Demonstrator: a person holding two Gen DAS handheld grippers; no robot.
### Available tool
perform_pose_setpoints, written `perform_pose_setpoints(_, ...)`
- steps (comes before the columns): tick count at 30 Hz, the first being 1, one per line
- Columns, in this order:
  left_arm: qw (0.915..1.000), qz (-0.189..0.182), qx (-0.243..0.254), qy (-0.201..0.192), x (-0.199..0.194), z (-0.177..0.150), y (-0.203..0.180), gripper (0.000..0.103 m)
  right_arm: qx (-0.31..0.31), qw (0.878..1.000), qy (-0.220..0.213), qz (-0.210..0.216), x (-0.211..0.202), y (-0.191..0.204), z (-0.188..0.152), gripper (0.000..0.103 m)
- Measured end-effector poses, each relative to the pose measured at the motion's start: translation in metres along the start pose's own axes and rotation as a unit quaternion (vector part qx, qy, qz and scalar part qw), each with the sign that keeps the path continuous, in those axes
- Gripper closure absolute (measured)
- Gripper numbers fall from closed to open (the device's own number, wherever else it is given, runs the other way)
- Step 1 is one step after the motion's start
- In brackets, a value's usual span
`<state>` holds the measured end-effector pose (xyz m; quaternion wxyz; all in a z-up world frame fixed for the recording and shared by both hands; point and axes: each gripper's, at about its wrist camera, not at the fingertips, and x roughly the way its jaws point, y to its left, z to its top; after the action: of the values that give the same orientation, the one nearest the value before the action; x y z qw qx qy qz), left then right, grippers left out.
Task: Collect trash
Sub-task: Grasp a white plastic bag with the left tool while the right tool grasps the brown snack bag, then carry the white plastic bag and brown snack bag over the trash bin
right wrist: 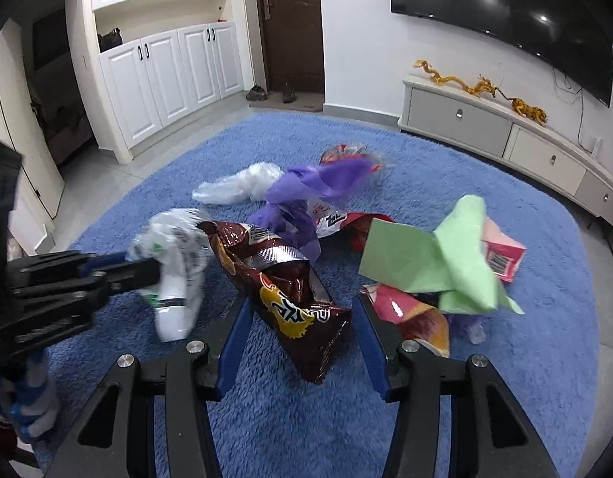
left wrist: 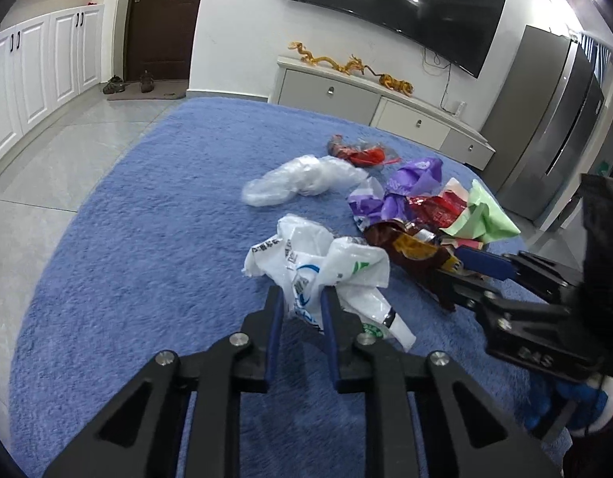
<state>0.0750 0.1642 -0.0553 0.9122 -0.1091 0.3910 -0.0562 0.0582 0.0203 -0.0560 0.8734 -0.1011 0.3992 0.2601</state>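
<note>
While my left gripper pinches the white plastic bag on the blue rug, I see the brown chip bag lying lengthwise between my right gripper's half-open jaws, untouched; its long axis runs away from me.

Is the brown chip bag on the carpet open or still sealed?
Open. The brown chip bag gapes at its top end, and the silver inner lining shows inside the mouth.
</note>
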Motion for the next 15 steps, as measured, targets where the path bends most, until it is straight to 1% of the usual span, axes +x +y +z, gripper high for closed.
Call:
perform_pose_setpoints(1, 1.0, 0.003, 0.0, -0.002, -0.003, 0.0, 0.001, 0.086, 0.001, 1.0, 0.001, -0.001, 0.001, 0.0, 0.0, 0.054)
perform_pose_setpoints(4, 0.9999, 0.009, -0.003, -0.008, -0.014, -0.003, 0.007, 0.086, 0.0, 1.0, 0.005, -0.003, 0.001, 0.001, -0.002, 0.06)
perform_pose_setpoints(7, 0.9999, 0.011, -0.004, -0.012, -0.023, -0.004, 0.01, 0.086, -0.007, 1.0, 0.006, -0.008, 0.0, 0.005, -0.001, 0.071)
perform_pose_setpoints(8, 0.9998, 0.011, -0.003, -0.014, -0.025, -0.006, 0.008, 0.086, -0.011, 1.0, 0.004, -0.007, -0.002, 0.007, -0.001, 0.077)
perform_pose_setpoints(10, 0.9998, 0.011, 0.0, -0.018, -0.031, -0.006, 0.006, 0.086, -0.019, 1.0, 0.005, -0.002, -0.002, 0.011, -0.001, 0.079)
perform_pose_setpoints(11, 0.9997, 0.011, 0.001, -0.021, -0.035, -0.006, 0.005, 0.086, -0.025, 1.0, 0.007, 0.001, -0.003, 0.013, -0.002, 0.087)
perform_pose_setpoints(12, 0.9996, 0.012, 0.002, -0.025, -0.04, -0.007, 0.005, 0.086, -0.028, 1.0, 0.008, 0.003, -0.003, 0.015, -0.002, 0.09)
perform_pose_setpoints(15, 0.9994, 0.011, 0.001, -0.032, -0.054, -0.007, 0.004, 0.087, -0.025, 1.0, 0.0, 0.019, -0.015, 0.022, -0.007, 0.09)
